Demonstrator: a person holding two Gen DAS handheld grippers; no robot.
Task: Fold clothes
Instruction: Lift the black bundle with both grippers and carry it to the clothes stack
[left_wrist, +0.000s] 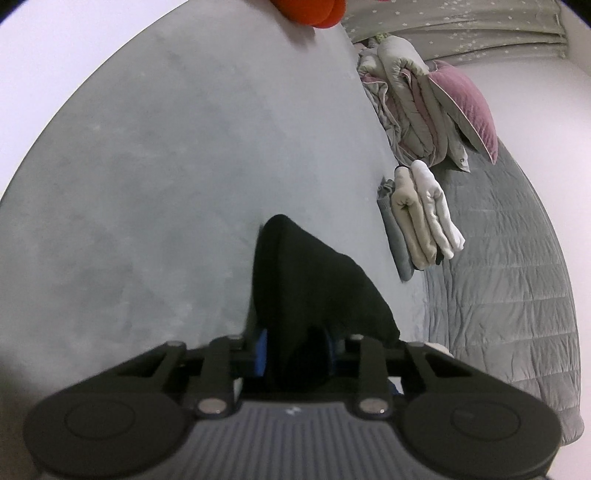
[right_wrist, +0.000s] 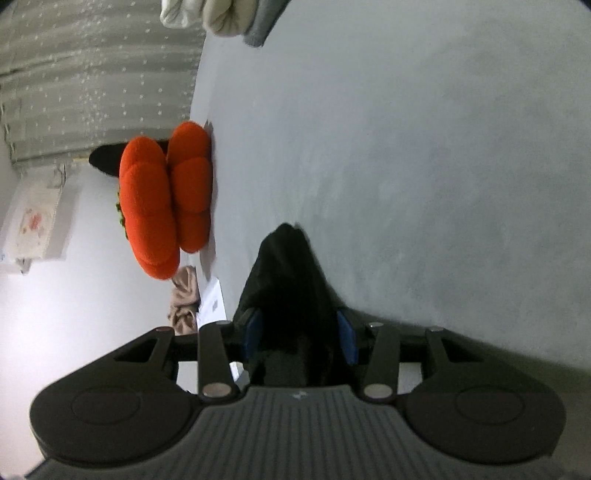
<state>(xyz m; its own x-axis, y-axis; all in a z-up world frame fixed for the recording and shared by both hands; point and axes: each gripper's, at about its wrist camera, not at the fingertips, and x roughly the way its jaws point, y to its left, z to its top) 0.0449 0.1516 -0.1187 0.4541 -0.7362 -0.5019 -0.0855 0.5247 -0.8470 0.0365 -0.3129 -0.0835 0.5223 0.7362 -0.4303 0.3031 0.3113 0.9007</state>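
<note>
1. In the left wrist view, the left gripper sits at 6 o'clock with its jaws clamped on a fold of black garment, which bunches between the blue pads and rises toward the frame centre.
2. The garment's far tip rests against the pale grey bed surface that fills the view from 9 to 12 o'clock.
3. At 3 o'clock from that tip, a stack of folded clothes in grey, beige and white lies on the surface; a bundled quilt and a pink pillow lie at 1 o'clock.
4. In the right wrist view, the right gripper at 6 o'clock has its jaws closed on another bunch of the black garment, the cloth packed between its blue pads.
5. An orange plush cushion sits at 9 o'clock, near the starred curtain.
</note>
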